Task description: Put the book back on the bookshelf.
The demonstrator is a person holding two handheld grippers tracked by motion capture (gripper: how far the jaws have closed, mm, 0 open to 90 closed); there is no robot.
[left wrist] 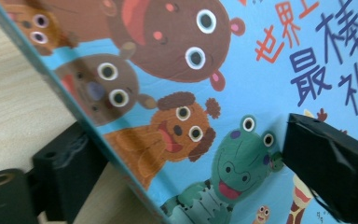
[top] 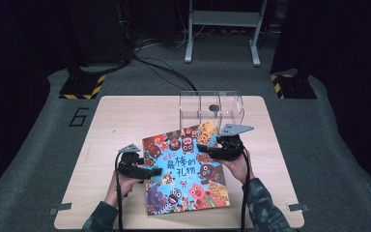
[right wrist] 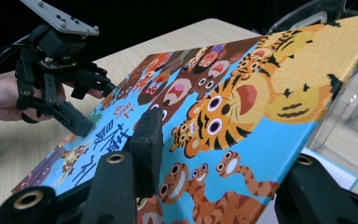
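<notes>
A picture book (top: 186, 169) with a blue cover of cartoon animals lies slanted over the middle of the wooden table (top: 125, 121). My right gripper (top: 204, 151) is shut on the book's far right edge, one jaw on the tiger cover (right wrist: 261, 116) and one under it, and that side is lifted off the table. My left gripper (top: 149, 171) is at the book's left edge. Its jaws stand wide, one below the edge and one over the cover (left wrist: 261, 70) by the green frog, so it is open. In the right gripper view the left gripper (right wrist: 95, 107) is at the far edge.
A clear plastic box (top: 189, 106) with compartments stands at the table's back right, just beyond the book, with a small dark round thing (top: 214, 108) inside. Cables, a metal stand (top: 222, 29) and yellow-black striped bases (top: 82, 87) are on the floor behind the table.
</notes>
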